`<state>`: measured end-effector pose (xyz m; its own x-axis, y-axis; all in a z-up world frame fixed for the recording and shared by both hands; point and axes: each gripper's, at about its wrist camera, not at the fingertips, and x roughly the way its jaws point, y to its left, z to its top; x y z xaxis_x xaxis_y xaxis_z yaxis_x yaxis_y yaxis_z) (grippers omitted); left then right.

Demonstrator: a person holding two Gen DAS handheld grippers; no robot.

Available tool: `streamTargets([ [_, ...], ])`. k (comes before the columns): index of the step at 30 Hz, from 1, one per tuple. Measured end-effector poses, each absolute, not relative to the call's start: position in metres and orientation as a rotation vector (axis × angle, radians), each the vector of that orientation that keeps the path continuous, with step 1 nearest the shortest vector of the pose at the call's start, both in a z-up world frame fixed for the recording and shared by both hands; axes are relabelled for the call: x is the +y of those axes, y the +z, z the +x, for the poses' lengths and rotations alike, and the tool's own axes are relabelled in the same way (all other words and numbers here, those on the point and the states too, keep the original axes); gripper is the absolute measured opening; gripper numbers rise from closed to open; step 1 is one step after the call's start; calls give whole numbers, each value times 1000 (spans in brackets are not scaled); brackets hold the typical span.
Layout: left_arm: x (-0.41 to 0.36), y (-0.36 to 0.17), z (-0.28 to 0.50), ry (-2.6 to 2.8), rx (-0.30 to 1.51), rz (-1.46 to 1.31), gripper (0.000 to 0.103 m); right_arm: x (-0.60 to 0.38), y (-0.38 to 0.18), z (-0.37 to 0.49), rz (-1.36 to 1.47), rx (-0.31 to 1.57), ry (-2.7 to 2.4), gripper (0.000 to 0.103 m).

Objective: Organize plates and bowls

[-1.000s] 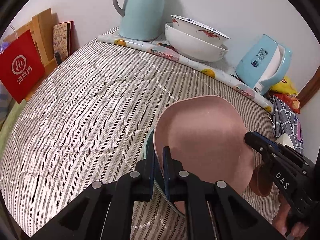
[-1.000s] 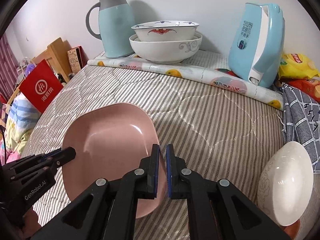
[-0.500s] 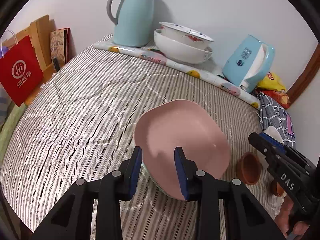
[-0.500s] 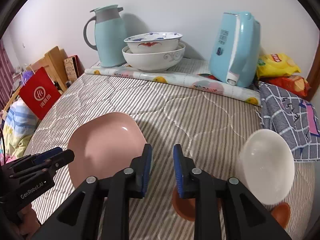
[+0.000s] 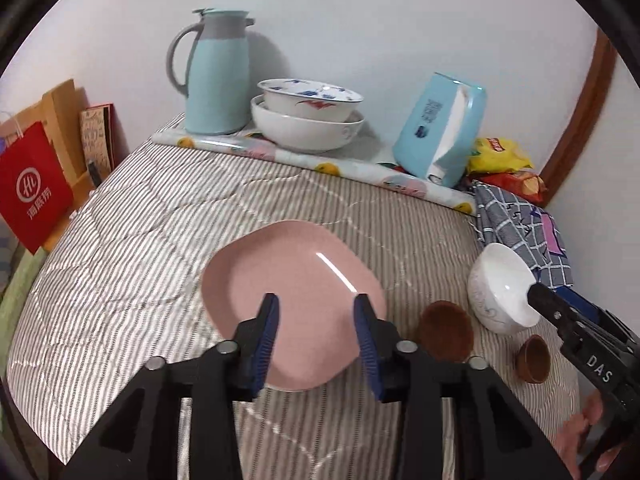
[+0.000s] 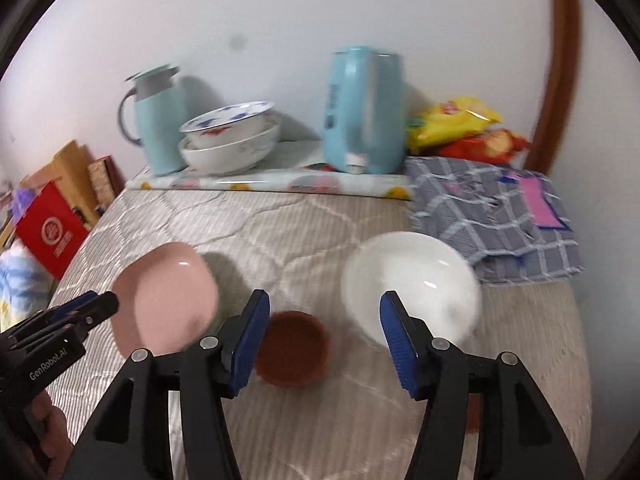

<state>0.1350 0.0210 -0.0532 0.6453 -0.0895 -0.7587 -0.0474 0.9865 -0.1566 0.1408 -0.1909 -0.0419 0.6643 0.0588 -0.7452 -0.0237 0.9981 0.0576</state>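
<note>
Resting flat on the grey-and-white striped quilted bedcover (image 5: 132, 240), the pink rounded-square plastic plate (image 5: 294, 296) lies free, with the left gripper (image 5: 316, 334) poised above its near edge, blue-padded jaws spread apart and gripping nothing; those jaws have just been opening. The right gripper (image 6: 322, 334) likewise hangs over the bedcover with its jaws parted wide, having just been opening too, and nothing is pinched between them. Below the gap of the right gripper sits a small round brown bowl (image 6: 294, 348), just right of the pink plate. To the right of it a white round ceramic bowl (image 6: 412, 284) with a faint pattern on its outside rests tilted on the cover, and in the left wrist view a second small brown cup (image 5: 532, 354) lies near its base. Farther back, on a fruit-printed mat (image 5: 352, 168) against the wall, stand a pale blue thermos jug (image 5: 216, 72), two nested white bowls with blue and red painting (image 5: 308, 116), and a light blue tissue box (image 5: 440, 124). Snack packets (image 5: 504, 160) and a grey checked cloth (image 5: 516, 232) lie at the right, and a red paper bag (image 5: 34, 188) stands beside the bed at the left.
</note>
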Motion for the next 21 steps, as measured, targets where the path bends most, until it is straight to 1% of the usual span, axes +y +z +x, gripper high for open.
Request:
streamTargets([
  [2,10,-51,133,-39,856,-167,40,-207,-39,135,70,843,21,59],
  [5,-7,-50,131,-57,849,-160,44,-229,-38,124,102,858,-6,59],
  [10,-36,-56,131,-103,878,-128,44,-263,-43,106,88,870,-85,59],
  [14,-53,-70,133,-132,933,-131,44,-287,-52,93,104,885,-120,59],
  [21,-67,-92,136,-111,977,-130,44,-318,-71,81,135,904,-164,59],
])
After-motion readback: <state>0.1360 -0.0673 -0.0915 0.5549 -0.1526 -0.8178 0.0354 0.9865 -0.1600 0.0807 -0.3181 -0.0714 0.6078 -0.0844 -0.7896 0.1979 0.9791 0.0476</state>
